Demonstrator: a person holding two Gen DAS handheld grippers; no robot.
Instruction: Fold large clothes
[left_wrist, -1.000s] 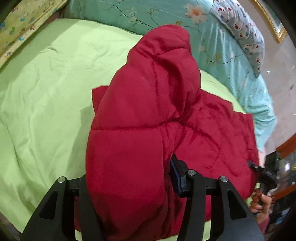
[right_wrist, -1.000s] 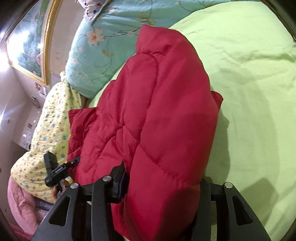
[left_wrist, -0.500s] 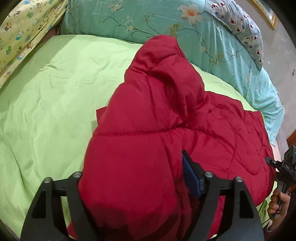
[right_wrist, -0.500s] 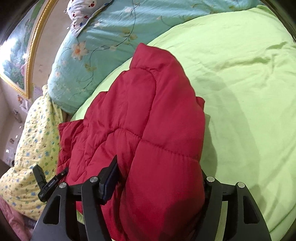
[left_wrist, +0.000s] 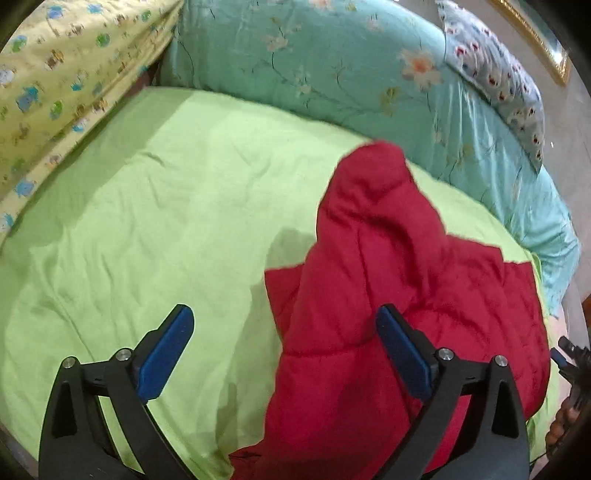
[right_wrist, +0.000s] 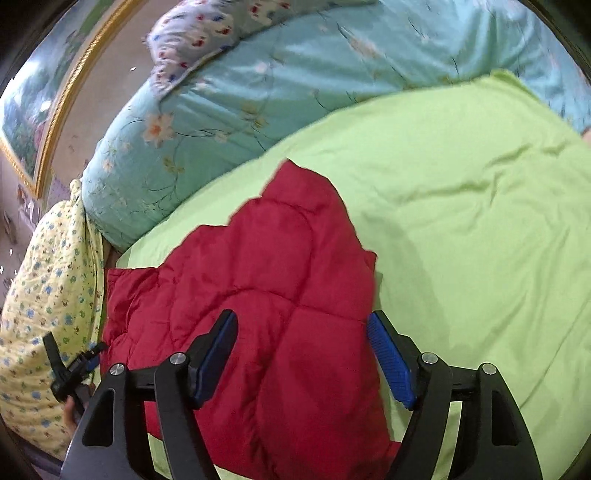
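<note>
A red quilted jacket (left_wrist: 388, 295) lies folded on the green bed sheet (left_wrist: 166, 221). In the left wrist view my left gripper (left_wrist: 284, 312) hovers over the jacket's left edge. Its jaws are opening wide and the blue pads (left_wrist: 166, 354) press on nothing. In the right wrist view the jacket (right_wrist: 277, 277) lies under my right gripper (right_wrist: 301, 315). Those jaws are also opening, and the fabric sits between the fingers (right_wrist: 388, 354) without being pinched. Each view catches the other gripper at its edge: the right one (left_wrist: 569, 358) and the left one (right_wrist: 70, 365).
A teal floral quilt (left_wrist: 351, 66) is bunched along the far side of the bed. A yellow patterned blanket (left_wrist: 55, 92) lies at the left and a spotted pillow (left_wrist: 498, 74) at the far right. A gold-framed picture (right_wrist: 33, 110) hangs on the wall.
Both grippers have opened and let go of the red jacket, then drawn back and up. The jacket has settled lower onto the sheet.
</note>
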